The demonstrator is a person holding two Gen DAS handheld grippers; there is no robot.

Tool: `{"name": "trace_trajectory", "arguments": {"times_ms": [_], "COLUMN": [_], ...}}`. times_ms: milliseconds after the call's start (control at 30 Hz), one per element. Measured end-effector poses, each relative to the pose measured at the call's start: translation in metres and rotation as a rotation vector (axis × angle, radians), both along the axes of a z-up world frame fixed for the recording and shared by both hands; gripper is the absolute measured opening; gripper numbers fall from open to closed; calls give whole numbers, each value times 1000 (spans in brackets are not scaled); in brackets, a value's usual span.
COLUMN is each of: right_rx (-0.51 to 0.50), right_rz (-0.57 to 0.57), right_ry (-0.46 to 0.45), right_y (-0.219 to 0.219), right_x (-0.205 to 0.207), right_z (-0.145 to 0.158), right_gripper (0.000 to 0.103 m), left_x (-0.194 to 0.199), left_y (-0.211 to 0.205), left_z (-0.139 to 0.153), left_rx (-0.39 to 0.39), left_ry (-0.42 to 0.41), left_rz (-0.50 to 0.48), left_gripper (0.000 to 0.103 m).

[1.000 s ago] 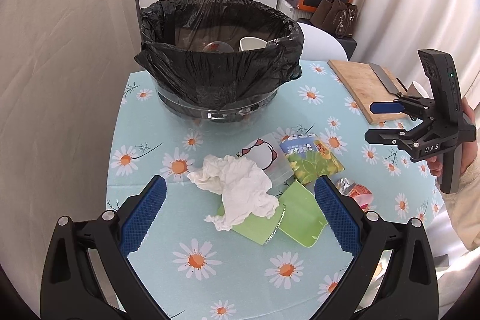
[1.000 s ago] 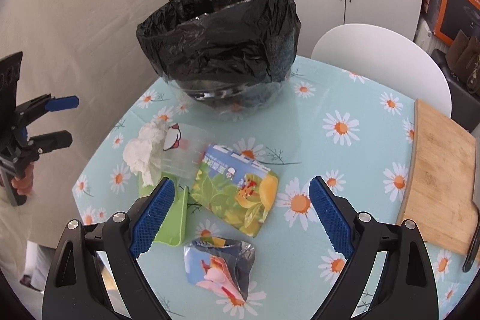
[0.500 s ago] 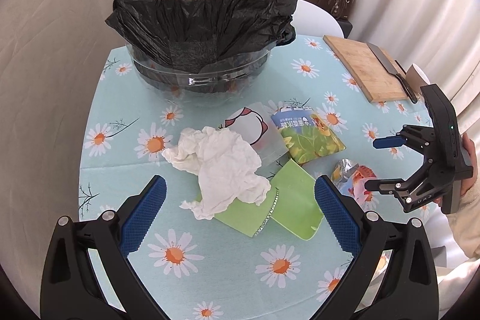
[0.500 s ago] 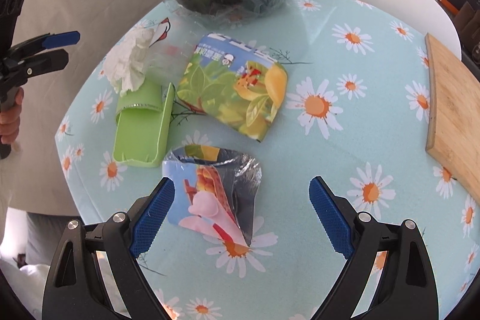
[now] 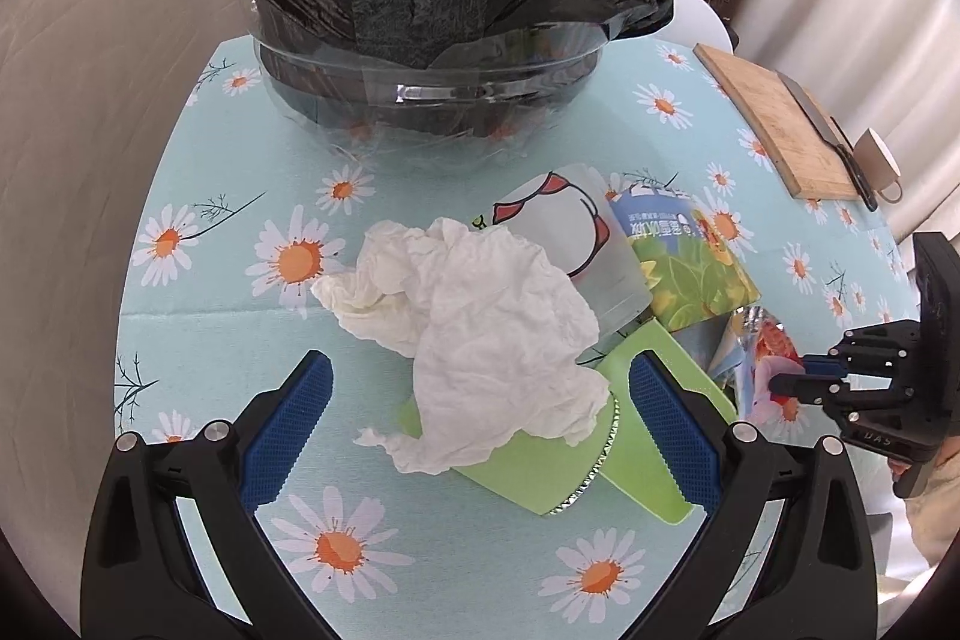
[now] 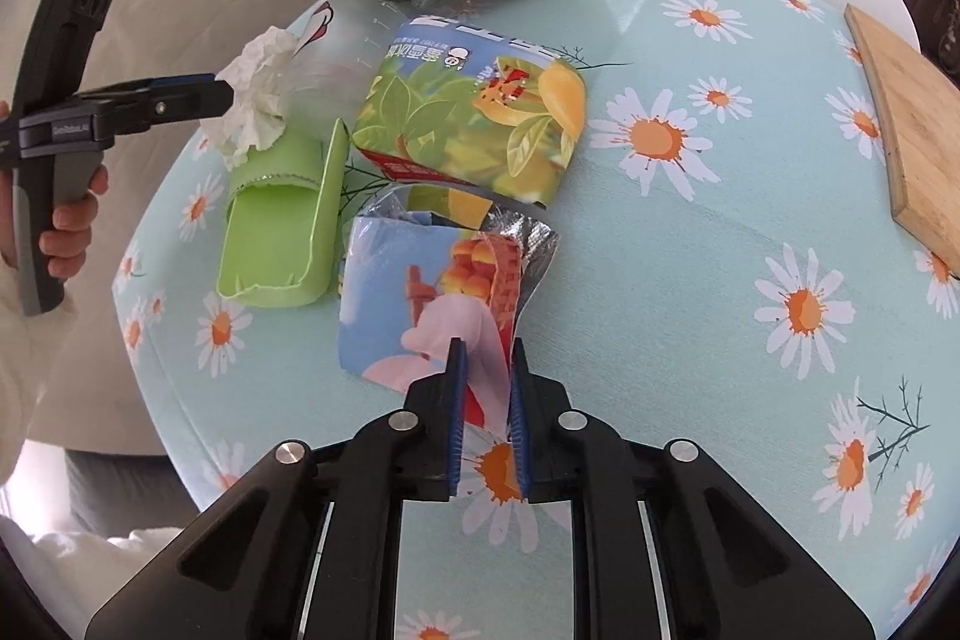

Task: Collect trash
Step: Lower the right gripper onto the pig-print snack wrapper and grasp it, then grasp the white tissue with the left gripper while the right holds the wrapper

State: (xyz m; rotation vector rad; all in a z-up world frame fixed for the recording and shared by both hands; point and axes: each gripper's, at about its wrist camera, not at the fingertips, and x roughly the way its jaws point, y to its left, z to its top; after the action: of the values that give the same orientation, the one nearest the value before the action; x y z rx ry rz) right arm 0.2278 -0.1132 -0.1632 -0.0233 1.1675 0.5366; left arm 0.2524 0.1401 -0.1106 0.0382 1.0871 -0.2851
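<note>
Two grippers: my right gripper [image 6: 485, 388] w/ fingers clamped on snack wrapper [image 6: 420, 292] at near edge of surface [image 6: 690, 280]; left gripper [image 5: 480, 418] fingers apart, straddling tissue [image 5: 474, 334], bin [image 5: 432, 16] far beyond.

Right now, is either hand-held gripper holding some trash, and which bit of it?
The right hand-held gripper pinches the near edge of the torn snack wrapper. The left hand-held gripper is open, holding nothing.

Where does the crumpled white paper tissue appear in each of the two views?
Left wrist view: crumpled white paper tissue at centre, lying on the green plastic case.
Right wrist view: upper left, beside the left tongs.
Shared landmark: black-lined clear bin.
</note>
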Motion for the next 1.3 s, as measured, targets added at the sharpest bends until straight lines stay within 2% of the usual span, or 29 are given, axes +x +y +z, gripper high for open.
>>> {"name": "trace_trajectory", "arguments": {"times_ms": [167, 200, 233, 267, 433, 467, 567, 700, 1000, 1167, 1300], "right_rx": [38, 28, 25, 28, 34, 32, 29, 50, 44, 3, -21], "right_rz": [-73, -88, -96, -108, -157, -170, -212, -234, -181, -133, -100], "right_ry": [-16, -38, -46, -52, -54, -63, -71, -86, -177, -217, -246], "right_y": [-23, -28, -32, -37, -58, -60, -66, -72, -67, -61, -58], "right_x": [-5, -8, -10, -12, -20, -22, -26, -29, -39, -41, -43], "right_z": [8, 12, 14, 16, 19, 20, 24, 31, 55, 69, 83], "right_gripper": [7, 7, 7, 7, 7, 7, 7, 7, 7, 7, 7], "left_x": [1, 2, 4, 5, 4, 4, 2, -3, -22, -39, -52], "left_y": [-2, -2, -2, -2, -4, -5, -8, -9, 0, 8, 13], "left_z": [-4, -6, -7, -8, 1, 3, 13, 32, 62, 73, 81], "left_rx": [43, 63, 75, 77, 54, 59, 83, 110, 144, 181, 165], "left_ry": [-19, -12, -1, 7, 16, 16, 11, -17, -46, -60, -79], "left_rz": [18, 27, 33, 38, 24, 19, 8, -4, 28, 59, 88], "left_gripper": [97, 92, 82, 76, 28, 24, 20, 20, 21, 21, 21]}}
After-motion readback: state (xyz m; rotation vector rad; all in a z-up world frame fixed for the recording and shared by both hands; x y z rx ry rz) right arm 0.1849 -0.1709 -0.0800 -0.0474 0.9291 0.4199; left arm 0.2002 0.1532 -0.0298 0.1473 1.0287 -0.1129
